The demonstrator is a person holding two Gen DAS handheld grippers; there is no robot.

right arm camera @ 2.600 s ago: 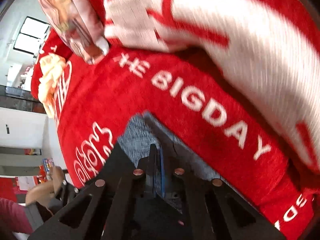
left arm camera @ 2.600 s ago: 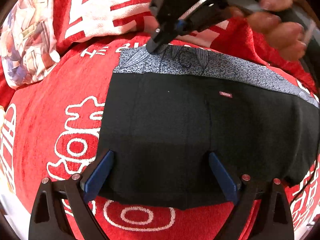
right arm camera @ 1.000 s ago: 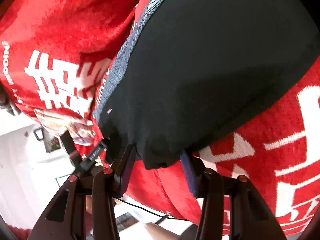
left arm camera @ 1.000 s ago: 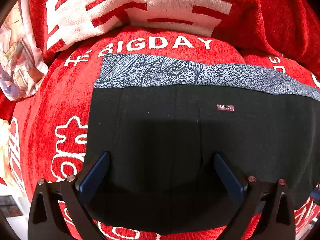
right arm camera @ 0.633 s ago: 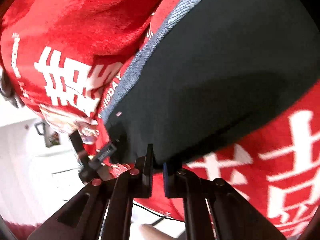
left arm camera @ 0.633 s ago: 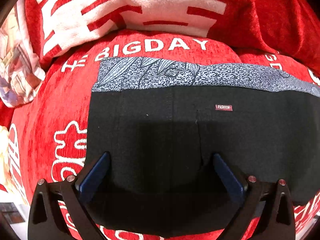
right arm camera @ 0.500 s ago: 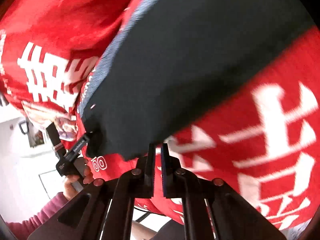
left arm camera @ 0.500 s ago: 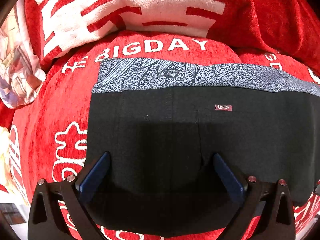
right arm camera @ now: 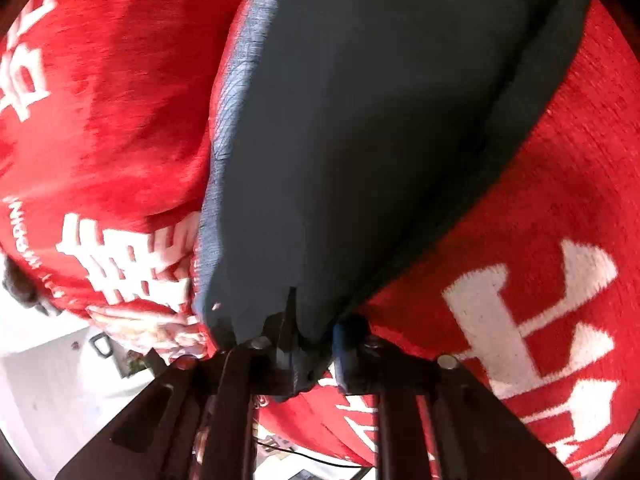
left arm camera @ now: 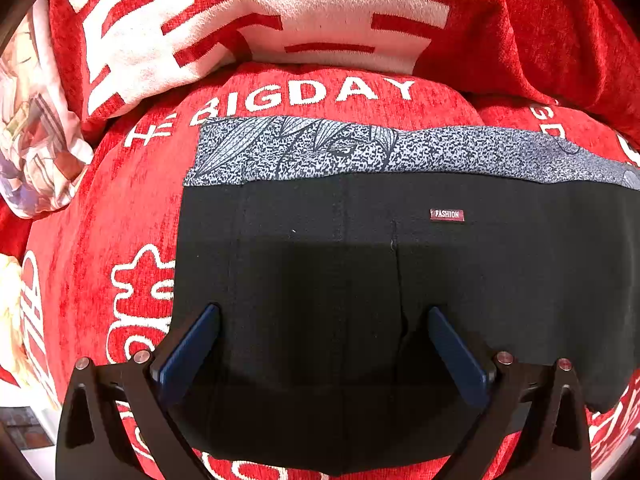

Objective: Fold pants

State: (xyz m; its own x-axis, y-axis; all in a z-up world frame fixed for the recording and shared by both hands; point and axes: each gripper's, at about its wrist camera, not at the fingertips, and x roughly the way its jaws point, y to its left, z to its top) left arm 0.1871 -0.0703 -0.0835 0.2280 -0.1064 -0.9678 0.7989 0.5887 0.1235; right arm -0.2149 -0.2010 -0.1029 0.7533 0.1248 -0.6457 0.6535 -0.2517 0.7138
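Observation:
Black pants (left arm camera: 360, 264) with a grey patterned waistband (left arm camera: 400, 152) and a small red FASHION tag lie flat on a red sofa cover (left arm camera: 120, 208). My left gripper (left arm camera: 320, 320) is open, its blue pads resting on the black cloth near the pants' near edge. In the right wrist view the pants (right arm camera: 360, 140) fill the upper middle. My right gripper (right arm camera: 312, 332) is closed on the near edge of the pants, with cloth bunched between its fingers.
A red and white cushion (left arm camera: 260, 20) lies behind the pants. A printed pillow (left arm camera: 36, 148) sits at the far left. The sofa cover (right arm camera: 540, 240) shows white characters. A floor and wall show at lower left in the right wrist view.
My right gripper swung from the waistband to the pants' near edge, shut briefly beside it, and now pinches the cloth. My left gripper stayed open and nearly still.

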